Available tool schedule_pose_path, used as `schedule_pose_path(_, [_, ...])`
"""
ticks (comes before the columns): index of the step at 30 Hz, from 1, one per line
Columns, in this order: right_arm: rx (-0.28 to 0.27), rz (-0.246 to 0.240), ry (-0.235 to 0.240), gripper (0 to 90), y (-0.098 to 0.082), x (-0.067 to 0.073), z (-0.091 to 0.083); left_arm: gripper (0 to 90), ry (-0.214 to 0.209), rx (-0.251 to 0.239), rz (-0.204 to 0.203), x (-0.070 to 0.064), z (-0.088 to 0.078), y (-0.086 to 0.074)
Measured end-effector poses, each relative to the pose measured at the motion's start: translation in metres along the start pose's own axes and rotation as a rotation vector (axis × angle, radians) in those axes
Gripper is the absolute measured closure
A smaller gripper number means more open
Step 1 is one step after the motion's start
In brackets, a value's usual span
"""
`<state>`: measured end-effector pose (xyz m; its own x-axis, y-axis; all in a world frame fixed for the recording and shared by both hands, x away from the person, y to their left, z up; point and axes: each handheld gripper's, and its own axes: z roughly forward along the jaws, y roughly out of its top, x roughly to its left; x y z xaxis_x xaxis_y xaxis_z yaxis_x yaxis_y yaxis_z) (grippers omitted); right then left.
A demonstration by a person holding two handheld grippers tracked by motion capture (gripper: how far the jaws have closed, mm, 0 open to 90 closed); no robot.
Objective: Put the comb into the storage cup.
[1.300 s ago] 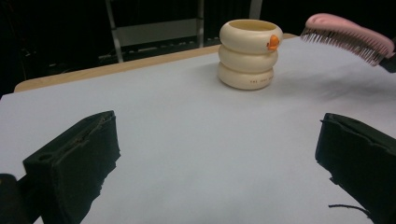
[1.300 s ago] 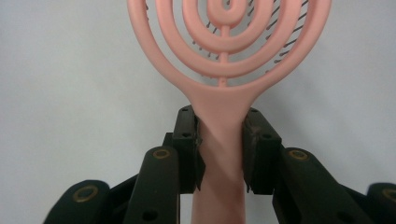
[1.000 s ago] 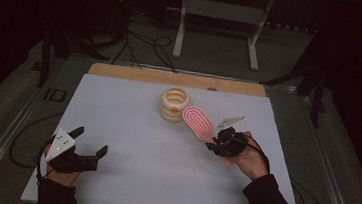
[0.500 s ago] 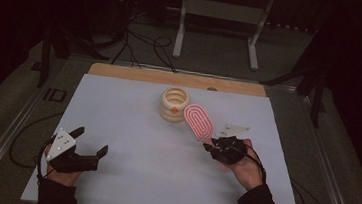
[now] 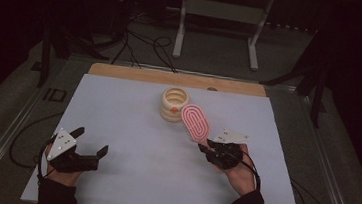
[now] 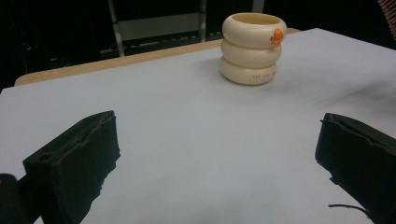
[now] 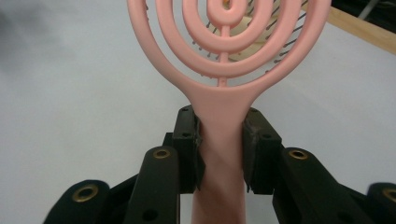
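A pink hairbrush (image 5: 195, 123) with an oval head of concentric rings is held by its handle in my right gripper (image 5: 209, 149), right of the table's middle. In the right gripper view both pads (image 7: 188, 140) press the pink handle (image 7: 219, 140), and the brush head rises above them with its dark bristles facing away. A cream ribbed holder (image 5: 174, 104) with an orange mark stands just behind the brush head, toward the far edge. My left gripper (image 5: 89, 143) rests at the near left, open, its jaws wide apart over bare table, and the cream holder (image 6: 252, 47) stands far ahead of them.
The white table sheet (image 5: 131, 127) covers the top, with a wooden strip (image 5: 121, 72) along its far edge. Beyond it on the dark floor lie cables (image 5: 139, 43), and a metal stand (image 5: 220, 15) rises there.
My right hand has drawn the hairbrush a little toward the near right, away from the cream holder. The left gripper has stayed put.
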<state>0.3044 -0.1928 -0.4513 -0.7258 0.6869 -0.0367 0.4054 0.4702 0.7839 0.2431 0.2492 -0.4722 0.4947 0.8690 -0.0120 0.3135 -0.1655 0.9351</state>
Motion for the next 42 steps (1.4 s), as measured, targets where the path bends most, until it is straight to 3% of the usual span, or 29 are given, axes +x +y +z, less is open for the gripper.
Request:
schedule_pose_path(6, [-0.025, 0.018, 0.005, 69.9, 0.0, 0.002, -0.002, 0.3, -0.016, -0.016, -0.016, 0.001, -0.001, 0.001])
schedule_pose_path(15, [-0.066, 0.031, 0.016, 69.9, -0.001, 0.003, -0.002, 0.3, -0.027, 0.01, -0.005, -0.002, 0.003, 0.001])
schedule_pose_path(33, [-0.1, 0.053, 0.016, 69.9, 0.0, 0.008, 0.0, 0.2, -0.038, 0.046, 0.012, -0.009, 0.01, 0.007])
schedule_pose_path(42, [-0.107, 0.061, 0.015, 69.9, 0.002, 0.008, 0.001, 0.2, -0.049, 0.06, -0.008, -0.012, 0.017, 0.016])
